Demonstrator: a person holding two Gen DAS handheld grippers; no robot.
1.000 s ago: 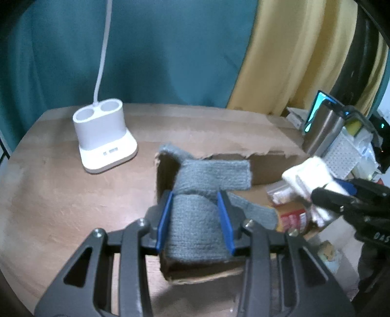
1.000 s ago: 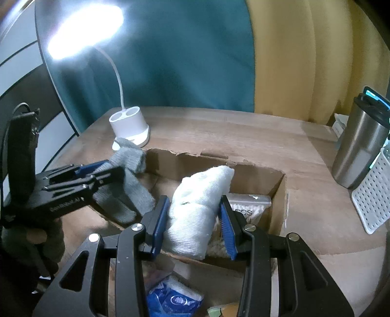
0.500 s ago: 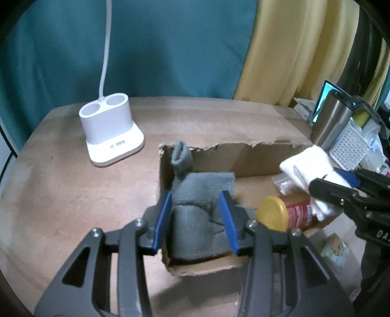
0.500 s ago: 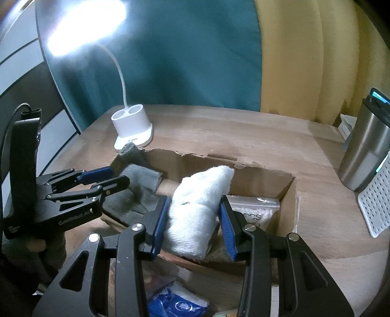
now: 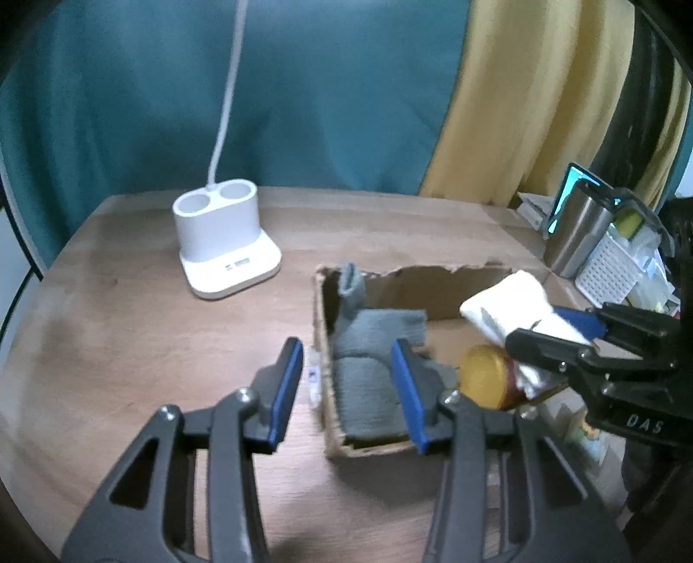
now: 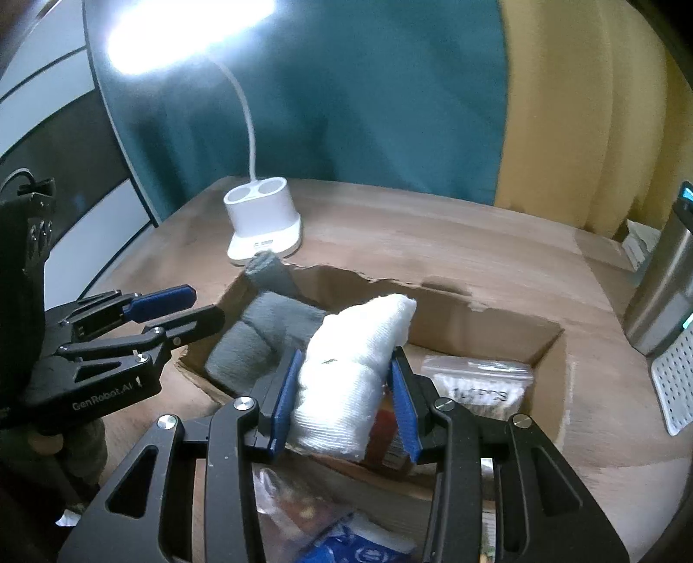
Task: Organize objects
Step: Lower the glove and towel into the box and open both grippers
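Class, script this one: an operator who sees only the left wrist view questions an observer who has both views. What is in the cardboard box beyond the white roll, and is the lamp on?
Operator: In my view the white roll hides the right end of the cardboard box. What lies there?
Observer: A clear zip bag with printed lettering lies flat on the box floor, in the right-hand corner.
Operator: I see only the lamp stalk rising from its white base. Is the lamp lit?
Observer: Yes. The lamp head glows brightly at the top of the right wrist view.
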